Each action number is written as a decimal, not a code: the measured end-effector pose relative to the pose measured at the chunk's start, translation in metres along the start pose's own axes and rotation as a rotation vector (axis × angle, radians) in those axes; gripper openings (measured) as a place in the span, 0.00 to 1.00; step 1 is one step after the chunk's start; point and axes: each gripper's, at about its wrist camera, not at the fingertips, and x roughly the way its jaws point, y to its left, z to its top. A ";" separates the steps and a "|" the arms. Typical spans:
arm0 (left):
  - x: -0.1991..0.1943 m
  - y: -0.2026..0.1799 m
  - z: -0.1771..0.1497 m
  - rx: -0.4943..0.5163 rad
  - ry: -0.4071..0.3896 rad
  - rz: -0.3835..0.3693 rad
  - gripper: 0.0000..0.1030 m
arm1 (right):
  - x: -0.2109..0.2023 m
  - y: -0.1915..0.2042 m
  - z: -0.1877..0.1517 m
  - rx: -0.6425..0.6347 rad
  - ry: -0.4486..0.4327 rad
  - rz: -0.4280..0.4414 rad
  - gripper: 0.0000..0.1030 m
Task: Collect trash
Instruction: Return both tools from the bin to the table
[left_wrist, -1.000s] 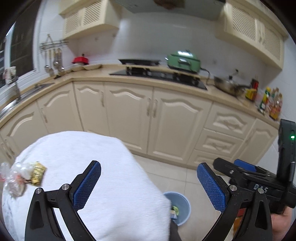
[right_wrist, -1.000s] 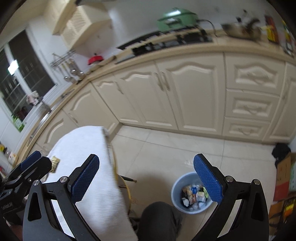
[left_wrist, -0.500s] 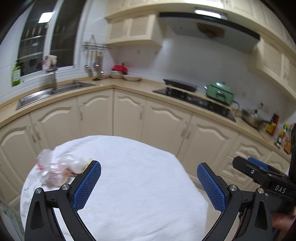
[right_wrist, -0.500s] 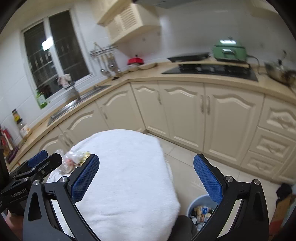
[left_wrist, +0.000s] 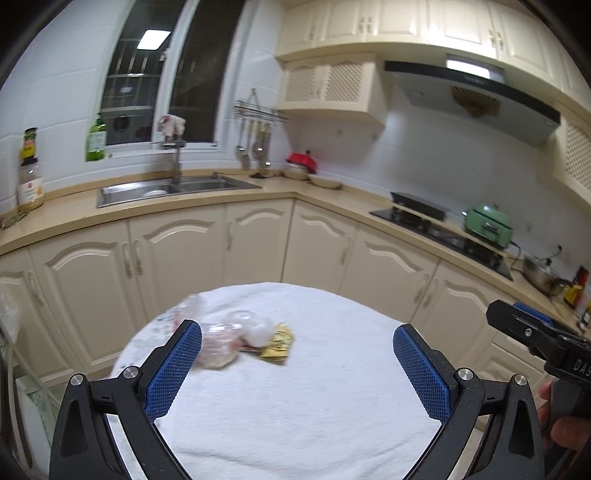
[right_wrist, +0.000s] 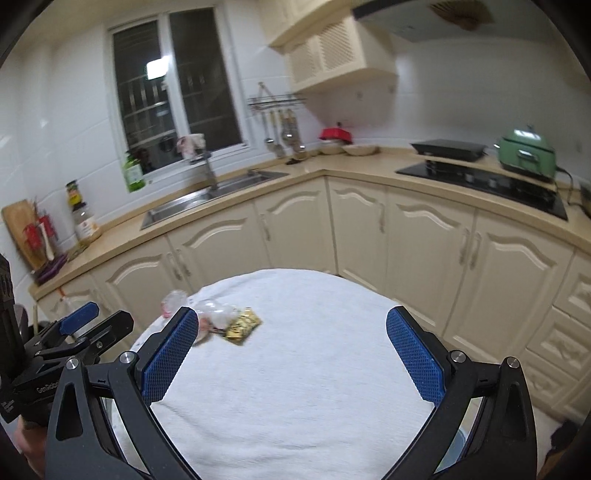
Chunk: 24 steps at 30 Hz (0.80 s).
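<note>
A crumpled clear plastic wrapper (left_wrist: 225, 341) and a small yellow packet (left_wrist: 279, 339) lie side by side on the far left part of a round table under a white cloth (left_wrist: 303, 413). My left gripper (left_wrist: 297, 369) hovers open above the cloth, its left pad just in front of the plastic. The right wrist view shows the same plastic (right_wrist: 216, 314) and yellow packet (right_wrist: 243, 325), with my right gripper (right_wrist: 290, 356) open and nothing between its pads. The trash lies beyond its left pad. Each gripper shows at the edge of the other's view.
Cream kitchen cabinets (left_wrist: 258, 243) wrap around behind the table, with a steel sink (left_wrist: 166, 188), a black hob (right_wrist: 480, 181) and a green cooker (right_wrist: 526, 153) on the counter. A hand (left_wrist: 565, 428) holds the right gripper's handle at the lower right.
Both views have swung up and left, away from the blue bin on the floor, which has dropped out of sight. The trash now lies nearer the middle, just ahead of the left pads. Both grippers stay open.
</note>
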 end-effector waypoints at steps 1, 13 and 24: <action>-0.005 0.006 -0.003 -0.008 -0.001 0.014 0.99 | 0.002 0.006 0.001 -0.010 0.002 0.011 1.00; 0.012 0.040 -0.002 -0.085 0.046 0.109 0.99 | 0.044 0.058 -0.004 -0.098 0.066 0.085 1.00; 0.121 0.082 0.017 -0.089 0.186 0.139 0.99 | 0.134 0.069 -0.025 -0.105 0.222 0.096 1.00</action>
